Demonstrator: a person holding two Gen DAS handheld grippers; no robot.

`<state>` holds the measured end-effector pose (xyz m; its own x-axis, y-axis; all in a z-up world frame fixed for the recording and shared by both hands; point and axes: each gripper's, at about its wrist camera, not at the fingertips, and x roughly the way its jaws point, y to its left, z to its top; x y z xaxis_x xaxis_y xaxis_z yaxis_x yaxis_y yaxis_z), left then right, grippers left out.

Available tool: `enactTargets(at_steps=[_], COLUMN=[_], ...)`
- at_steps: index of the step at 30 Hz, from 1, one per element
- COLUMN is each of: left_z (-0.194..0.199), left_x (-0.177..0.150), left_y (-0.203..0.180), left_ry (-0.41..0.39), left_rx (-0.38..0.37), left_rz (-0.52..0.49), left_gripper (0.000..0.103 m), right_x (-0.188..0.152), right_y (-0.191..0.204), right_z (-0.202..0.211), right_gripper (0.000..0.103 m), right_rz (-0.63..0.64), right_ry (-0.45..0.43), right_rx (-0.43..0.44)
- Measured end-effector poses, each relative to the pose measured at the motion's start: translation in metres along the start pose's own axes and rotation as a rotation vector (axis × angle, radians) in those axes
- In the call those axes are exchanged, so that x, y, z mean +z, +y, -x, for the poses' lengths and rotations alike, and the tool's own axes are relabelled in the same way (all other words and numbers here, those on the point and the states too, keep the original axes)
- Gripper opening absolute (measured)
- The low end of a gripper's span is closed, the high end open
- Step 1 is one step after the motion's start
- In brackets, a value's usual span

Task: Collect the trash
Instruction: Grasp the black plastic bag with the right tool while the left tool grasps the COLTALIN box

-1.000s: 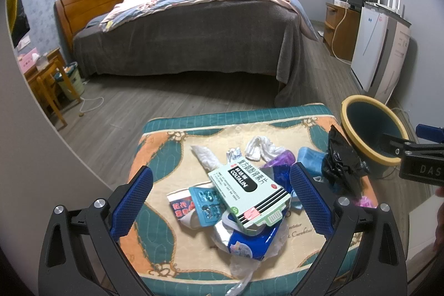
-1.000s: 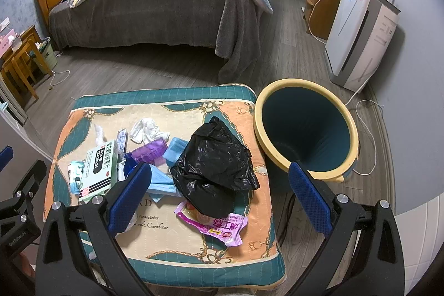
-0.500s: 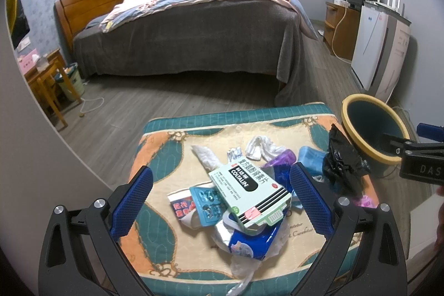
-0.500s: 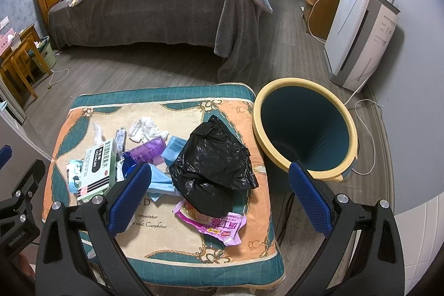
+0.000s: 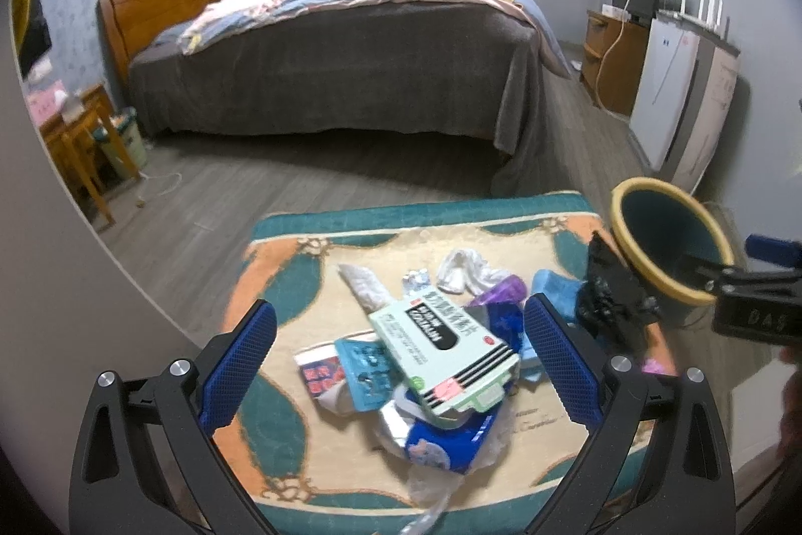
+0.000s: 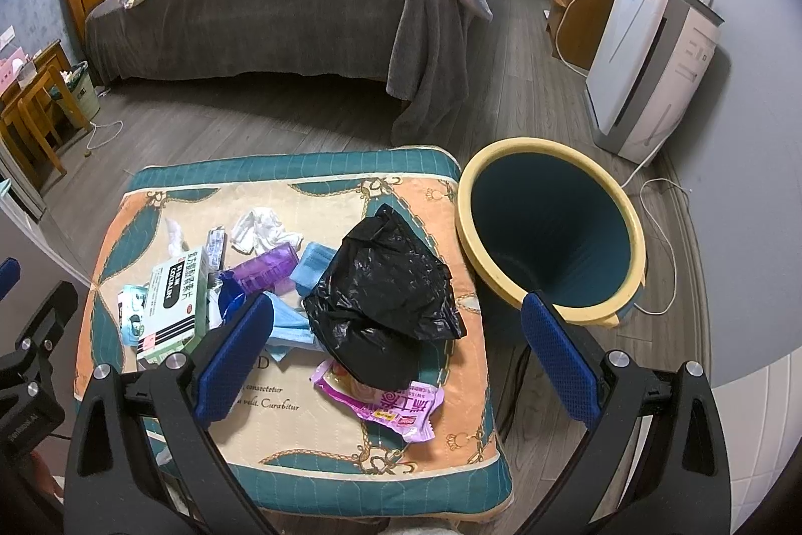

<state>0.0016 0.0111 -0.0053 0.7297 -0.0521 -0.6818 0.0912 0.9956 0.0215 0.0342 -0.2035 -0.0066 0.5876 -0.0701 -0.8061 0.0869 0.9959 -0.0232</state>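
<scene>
Left gripper (image 5: 398, 357): jaws spread wide, nothing held, above the medicine box (image 5: 443, 347).
Right gripper (image 6: 396, 354): jaws released, empty, over the black bag (image 6: 386, 284).
Bin (image 6: 551, 229): right of frame, touching the cushion (image 6: 301, 174) edge.

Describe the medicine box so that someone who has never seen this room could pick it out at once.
Find the patterned cushion beside the yellow-rimmed bin. On its left side, atop the litter pile, lies the medicine box: pale green, flat, with a black label and black stripes, the only rigid carton there.
</scene>
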Motion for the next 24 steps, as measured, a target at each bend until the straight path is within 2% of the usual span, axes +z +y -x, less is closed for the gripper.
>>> enactTargets(at_steps=[4,8,14,17,18,24], left_z=[-0.01,-0.017,-0.029,-0.039,-0.041,-0.054], left_x=[0.0,0.0,0.003,0.0,-0.001,-0.011], left_y=[0.001,0.002,0.011,0.006,0.006,0.009], left_ry=[0.041,0.041,0.057,0.093,0.102,0.157], left_rx=[-0.054,0.0,-0.012,0.051,0.052,0.084], left_rz=[0.023,0.014,0.041,-0.042,-0.054,-0.081], left_gripper=[0.098,0.098,0.098,0.098,0.098,0.098], right_x=[0.001,0.004,0.008,0.011,0.013,0.017], right_y=[0.003,0.005,-0.002,0.002,0.005,0.019], right_z=[-0.001,-0.007,-0.025,-0.037,-0.042,-0.06], right_gripper=[0.097,0.097,0.097,0.097,0.097,0.097], right_rz=[0.014,0.024,-0.069,-0.068,-0.057,-0.011], right_ry=[0.005,0.01,0.055,0.093,0.107,0.117], right_rx=[-0.005,-0.029,-0.017,-0.003,0.004,0.036])
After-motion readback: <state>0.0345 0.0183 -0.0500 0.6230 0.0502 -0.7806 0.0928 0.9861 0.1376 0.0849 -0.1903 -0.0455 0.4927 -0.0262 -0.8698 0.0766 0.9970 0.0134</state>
